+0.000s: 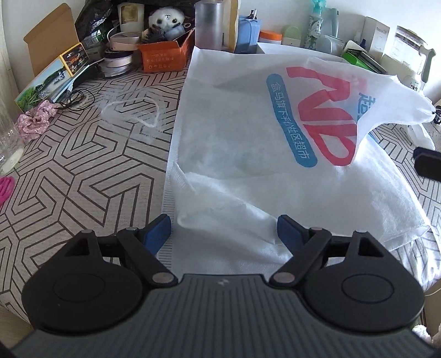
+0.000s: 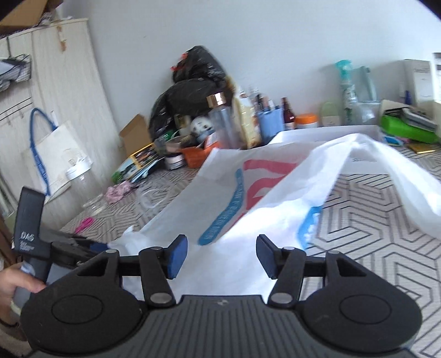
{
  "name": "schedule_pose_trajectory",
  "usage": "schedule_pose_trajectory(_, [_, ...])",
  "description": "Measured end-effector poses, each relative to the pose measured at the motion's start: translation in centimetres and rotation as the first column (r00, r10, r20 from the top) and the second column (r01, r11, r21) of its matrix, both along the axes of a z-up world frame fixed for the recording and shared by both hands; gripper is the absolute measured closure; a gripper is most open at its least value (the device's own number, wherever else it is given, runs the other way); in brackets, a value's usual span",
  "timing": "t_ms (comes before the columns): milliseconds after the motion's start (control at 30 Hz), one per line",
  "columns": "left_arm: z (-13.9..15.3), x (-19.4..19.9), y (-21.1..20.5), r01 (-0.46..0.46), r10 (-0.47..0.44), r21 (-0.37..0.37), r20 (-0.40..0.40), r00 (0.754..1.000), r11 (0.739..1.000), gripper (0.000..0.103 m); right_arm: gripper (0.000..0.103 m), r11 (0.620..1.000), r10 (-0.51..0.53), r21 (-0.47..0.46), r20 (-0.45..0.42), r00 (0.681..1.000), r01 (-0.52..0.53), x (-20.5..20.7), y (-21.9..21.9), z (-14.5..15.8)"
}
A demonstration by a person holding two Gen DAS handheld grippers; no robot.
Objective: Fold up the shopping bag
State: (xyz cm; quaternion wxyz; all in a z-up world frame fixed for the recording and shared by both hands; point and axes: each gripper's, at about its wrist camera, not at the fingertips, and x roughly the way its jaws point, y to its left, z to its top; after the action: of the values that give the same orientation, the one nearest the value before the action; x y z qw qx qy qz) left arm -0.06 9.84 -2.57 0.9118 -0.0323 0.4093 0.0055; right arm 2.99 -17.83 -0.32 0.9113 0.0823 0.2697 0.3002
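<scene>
A white non-woven shopping bag (image 1: 242,143) with red letters and a blue band lies on the patterned table (image 1: 82,179). Its right side is lifted and folded over toward the left, with a corner in the air at the far right. My left gripper (image 1: 224,231) is open and empty over the bag's near edge. In the right wrist view the bag (image 2: 248,192) lies ahead, with one handle (image 2: 386,165) arching above the table. My right gripper (image 2: 222,256) is open, with bag fabric lying between its blue fingers. The left gripper shows at the left of the right wrist view (image 2: 82,245).
Clutter lines the table's far edge: an orange box (image 1: 162,55), a plush toy (image 1: 165,18), bottles (image 1: 317,24), a green box (image 1: 358,59). A pink cloth (image 1: 33,121), a cable and a glass (image 1: 8,132) lie at the left. A tote bag (image 2: 52,159) hangs at the wall.
</scene>
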Motion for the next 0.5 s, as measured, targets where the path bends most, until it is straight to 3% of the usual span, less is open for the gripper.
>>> schedule_pose_trajectory(200, [-0.1, 0.0, -0.4, -0.004, 0.004, 0.017, 0.005, 1.000, 1.000, 0.018, 0.046, 0.999, 0.042, 0.008, -0.056, 0.998, -0.042, 1.6, -0.1, -2.1])
schedule_pose_trajectory(367, [-0.1, 0.0, -0.4, -0.009, 0.009, 0.012, -0.001, 1.000, 1.000, 0.018, 0.046, 0.975, 0.219, -0.031, -0.046, 0.975, -0.220, 0.7, 2.3, -3.3])
schedule_pose_trajectory(500, [0.8, -0.3, 0.4, -0.019, 0.020, -0.051, 0.019, 1.000, 0.999, 0.018, 0.046, 0.964, 0.251, -0.069, -0.080, 0.965, -0.256, 0.9, 3.9, -4.5])
